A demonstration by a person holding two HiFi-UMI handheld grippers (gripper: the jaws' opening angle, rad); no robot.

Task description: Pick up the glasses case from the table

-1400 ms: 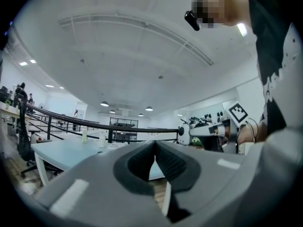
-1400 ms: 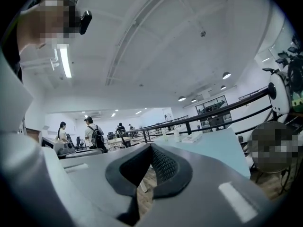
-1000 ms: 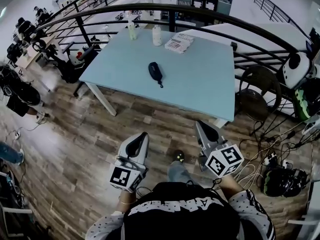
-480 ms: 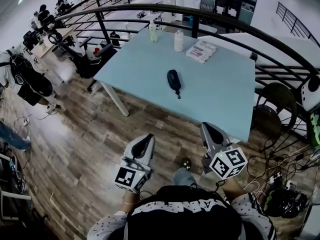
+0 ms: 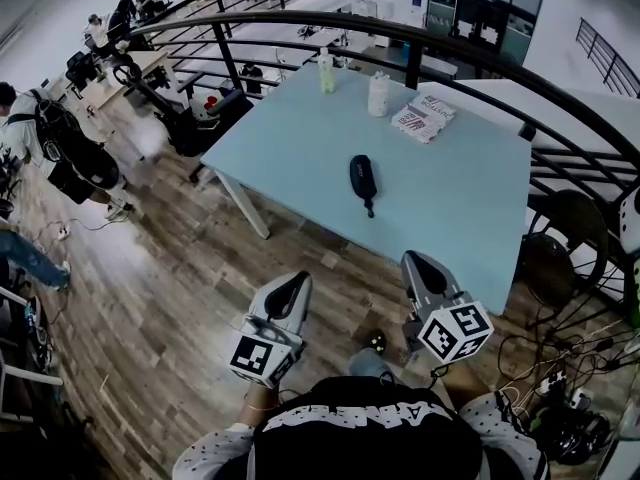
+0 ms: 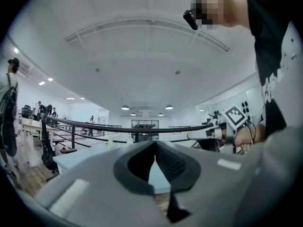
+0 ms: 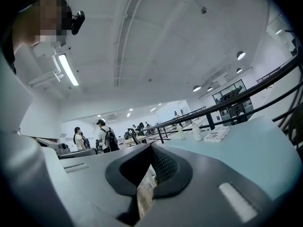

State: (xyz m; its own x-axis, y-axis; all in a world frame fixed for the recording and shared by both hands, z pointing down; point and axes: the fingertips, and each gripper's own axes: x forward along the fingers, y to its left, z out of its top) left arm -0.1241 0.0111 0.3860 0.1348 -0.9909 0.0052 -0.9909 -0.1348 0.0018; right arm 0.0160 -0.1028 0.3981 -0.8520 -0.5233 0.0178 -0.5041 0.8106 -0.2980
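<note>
Pale-blue surface has drawn nearer; the dark oblong glasses case lies mid-surface, well beyond my left claw and right claw, both clenched empty.

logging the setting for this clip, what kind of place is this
Probably an open-plan office or lab, maybe on a mezzanine: a curved black railing edges the wood floor, a light blue table holds a glasses case, and people are at desks beyond the railing.
</note>
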